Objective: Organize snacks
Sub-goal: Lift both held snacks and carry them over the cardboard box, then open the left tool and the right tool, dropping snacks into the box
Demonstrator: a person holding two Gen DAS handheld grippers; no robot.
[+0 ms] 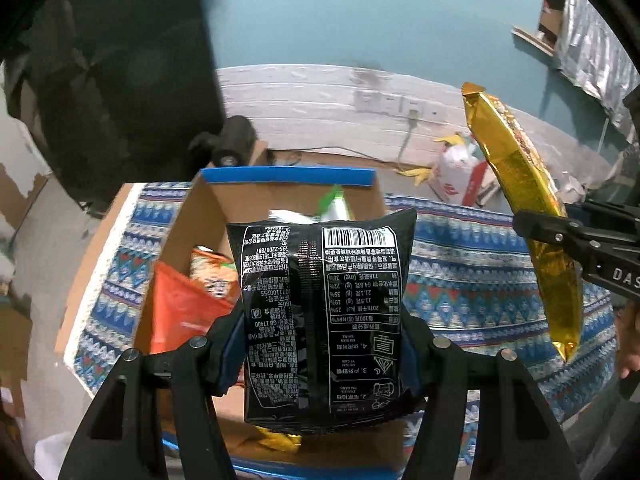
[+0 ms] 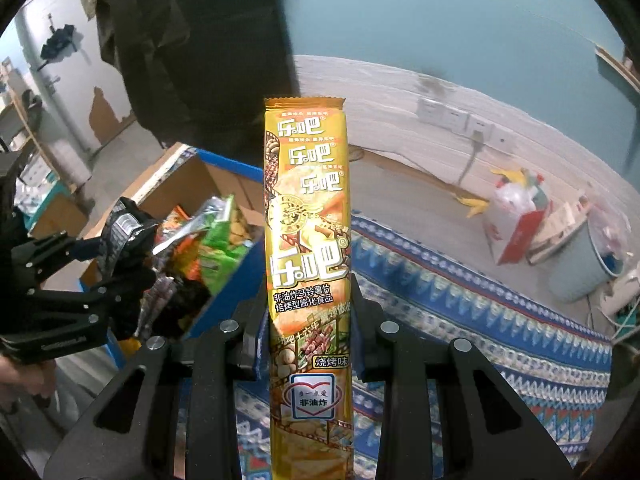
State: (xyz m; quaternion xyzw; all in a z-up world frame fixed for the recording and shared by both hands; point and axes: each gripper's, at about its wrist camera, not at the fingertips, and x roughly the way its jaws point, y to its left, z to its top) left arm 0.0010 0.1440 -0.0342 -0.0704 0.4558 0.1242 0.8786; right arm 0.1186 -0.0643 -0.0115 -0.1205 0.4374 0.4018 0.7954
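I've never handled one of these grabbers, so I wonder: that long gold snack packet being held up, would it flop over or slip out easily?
The gold snack packet probably stays fairly stiff: it stands straight up from the right gripper without drooping. It looks light, likely puffed chips in foil. The glossy wrapper could be slippery, and a hard squeeze might crush what's inside.

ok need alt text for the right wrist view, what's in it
The right gripper holds a tall gold crisp packet upright, its jaws shut on the packet, above a blue patterned cloth. To the left, the left gripper holds a black snack bag over a cardboard box full of snacks.
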